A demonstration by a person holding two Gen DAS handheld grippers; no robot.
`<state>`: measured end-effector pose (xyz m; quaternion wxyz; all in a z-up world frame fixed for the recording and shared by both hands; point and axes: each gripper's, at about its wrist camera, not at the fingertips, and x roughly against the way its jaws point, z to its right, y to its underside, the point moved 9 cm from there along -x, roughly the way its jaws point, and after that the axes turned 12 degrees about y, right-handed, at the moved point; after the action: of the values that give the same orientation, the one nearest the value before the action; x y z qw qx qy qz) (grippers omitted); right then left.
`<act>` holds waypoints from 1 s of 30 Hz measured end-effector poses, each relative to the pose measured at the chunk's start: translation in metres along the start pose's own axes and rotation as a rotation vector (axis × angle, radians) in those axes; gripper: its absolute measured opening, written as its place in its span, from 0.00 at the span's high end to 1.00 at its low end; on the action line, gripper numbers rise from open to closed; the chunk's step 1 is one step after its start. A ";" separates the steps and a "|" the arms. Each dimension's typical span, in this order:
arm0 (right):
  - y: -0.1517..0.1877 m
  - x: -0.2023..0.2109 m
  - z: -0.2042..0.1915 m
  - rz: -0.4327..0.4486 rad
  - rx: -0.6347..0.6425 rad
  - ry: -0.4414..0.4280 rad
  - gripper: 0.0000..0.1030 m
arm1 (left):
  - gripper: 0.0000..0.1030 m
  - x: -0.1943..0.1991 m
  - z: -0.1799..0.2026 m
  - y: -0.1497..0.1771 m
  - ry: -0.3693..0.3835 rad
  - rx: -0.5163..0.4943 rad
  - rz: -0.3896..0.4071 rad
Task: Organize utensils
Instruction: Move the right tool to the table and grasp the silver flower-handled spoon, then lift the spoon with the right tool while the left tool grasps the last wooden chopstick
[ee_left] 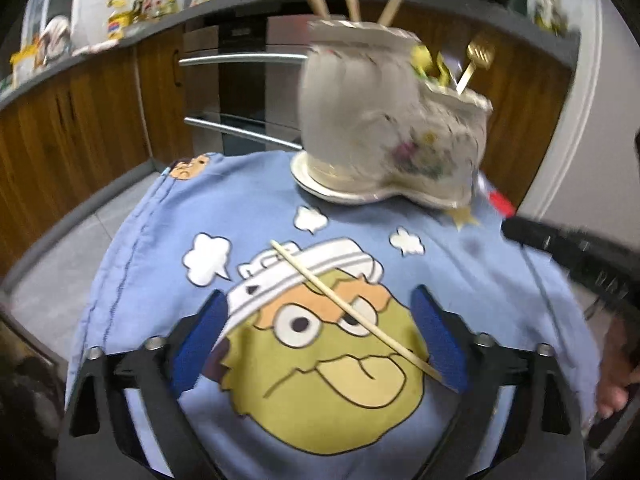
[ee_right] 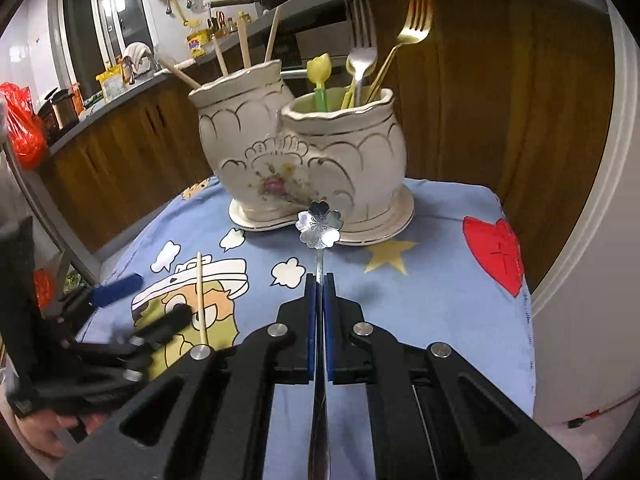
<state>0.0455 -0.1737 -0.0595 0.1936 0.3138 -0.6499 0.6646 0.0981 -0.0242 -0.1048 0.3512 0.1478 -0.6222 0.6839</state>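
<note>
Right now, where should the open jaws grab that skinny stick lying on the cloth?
Grab the chopstick near its middle, coming straight down with the left gripper. It lies flat and slanted on the cloth, so turn the jaws to close across its thin width.

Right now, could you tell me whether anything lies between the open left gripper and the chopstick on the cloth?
Nothing visible does: the chopstick lies bare on the cloth, already between the left gripper's open fingers.
</note>
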 end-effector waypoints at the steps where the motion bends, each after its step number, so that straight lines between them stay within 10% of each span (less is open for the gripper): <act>1: 0.000 0.000 0.001 0.001 0.001 -0.006 0.97 | 0.30 -0.003 0.003 0.001 -0.019 -0.010 -0.019; 13: 0.000 0.009 0.004 0.020 -0.020 -0.069 0.97 | 0.86 -0.034 0.024 0.003 -0.193 -0.021 -0.133; 30: 0.014 0.004 -0.002 -0.046 0.030 -0.118 0.97 | 1.00 -0.004 0.005 0.003 0.019 0.035 -0.229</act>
<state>0.0330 -0.1732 -0.0669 0.1653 0.3701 -0.6430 0.6498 0.0975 -0.0306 -0.1089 0.4301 0.2175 -0.5859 0.6515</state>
